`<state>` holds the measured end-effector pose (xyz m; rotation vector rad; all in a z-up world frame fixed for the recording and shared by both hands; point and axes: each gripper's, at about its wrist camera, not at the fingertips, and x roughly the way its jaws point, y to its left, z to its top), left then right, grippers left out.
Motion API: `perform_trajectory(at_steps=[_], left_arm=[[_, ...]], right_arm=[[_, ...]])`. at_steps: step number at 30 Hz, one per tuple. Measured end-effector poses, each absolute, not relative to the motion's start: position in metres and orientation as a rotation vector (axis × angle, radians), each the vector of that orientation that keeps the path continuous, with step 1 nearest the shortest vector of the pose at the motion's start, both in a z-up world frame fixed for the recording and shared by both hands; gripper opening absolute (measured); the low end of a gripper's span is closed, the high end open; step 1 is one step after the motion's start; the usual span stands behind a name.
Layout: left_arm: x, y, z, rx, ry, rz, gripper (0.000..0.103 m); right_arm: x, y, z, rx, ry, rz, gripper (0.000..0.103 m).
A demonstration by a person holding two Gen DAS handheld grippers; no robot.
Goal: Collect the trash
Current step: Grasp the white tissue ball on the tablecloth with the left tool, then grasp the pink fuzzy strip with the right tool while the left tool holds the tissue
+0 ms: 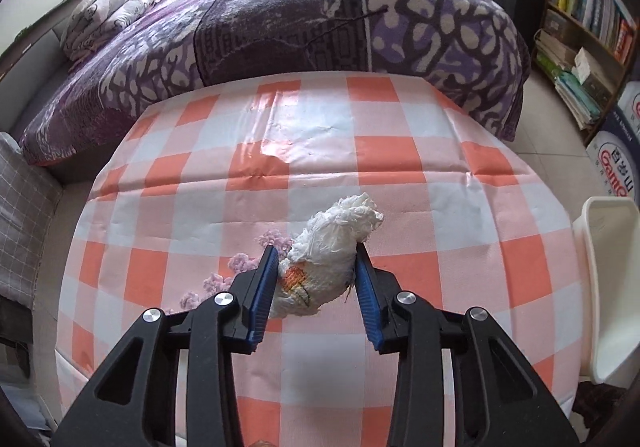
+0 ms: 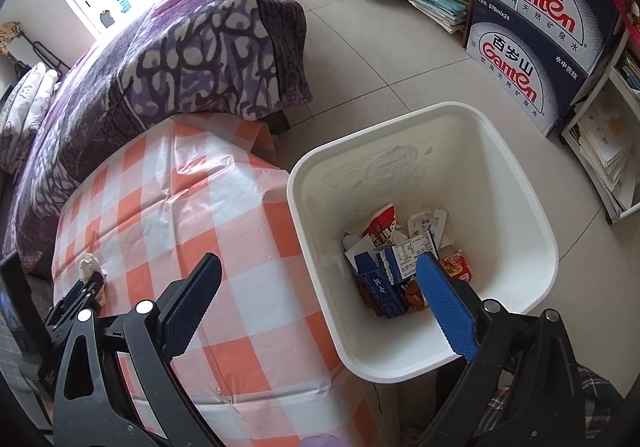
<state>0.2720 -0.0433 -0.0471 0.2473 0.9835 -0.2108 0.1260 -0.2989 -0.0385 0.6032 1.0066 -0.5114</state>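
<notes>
Crumpled tissue [image 1: 332, 259], a white wad with an orange stain on its near side, sits between the blue pads of the left gripper [image 1: 318, 261]. Both fingers [image 1: 266, 279] press against its flanks, so the wad looks pinched, though whether it has left the cloth I cannot tell. It lies over the near middle of the bench [image 1: 400, 183], which wears an orange-and-white checked cover. Small lilac fluffy bits [image 1: 240, 261] lie on the cloth just left of the wad; they may be trash too.

To the right of the bench, on the floor, stands the white bin [image 2: 516, 207]. Inside it already lie a torn blue carton [image 2: 384, 279], a red-and-white wrapper [image 2: 384, 225] and a red snack packet [image 2: 456, 265]. The right gripper [image 2: 320, 279] hangs above the bin's near left rim, fingers spread wide and holding nothing.

By my reading the job is well along: several items are binned, the tissue is in hand and has yet to be carried right to the bin, and the lilac bits remain.
</notes>
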Motion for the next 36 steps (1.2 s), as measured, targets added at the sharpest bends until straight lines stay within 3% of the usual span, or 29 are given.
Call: perform_trajectory(at_steps=[10,18,29,32,35,36], left_arm=[[0.223,0.09,0.042,-0.101,0.838,-0.025,0.039],[0.201,0.182,0.067,-0.284,0.79,0.044,0.039],[0.199,0.245,0.074,-0.443,0.767,0.074,0.039],[0.2,0.245,0.072,-0.451,0.777,0.065,0.039],[0.2,0.242,0.071,-0.443,0.781,0.062,0.039],[0.199,0.241,0.071,-0.438,0.781,0.061,0.039]], right_arm=[[0.184,-0.178,-0.052,0.607,1.036,-0.353,0.094],[0.251,-0.066,-0.067,0.699,1.051,-0.399,0.094],[0.319,0.011,-0.099,0.312,1.163,-0.473,0.094],[0.31,0.011,-0.097,0.308,1.109,-0.434,0.087],[0.303,0.015,-0.091,0.225,1.076,-0.335,0.049],[0.302,0.018,-0.091,0.205,1.08,-0.299,0.03]])
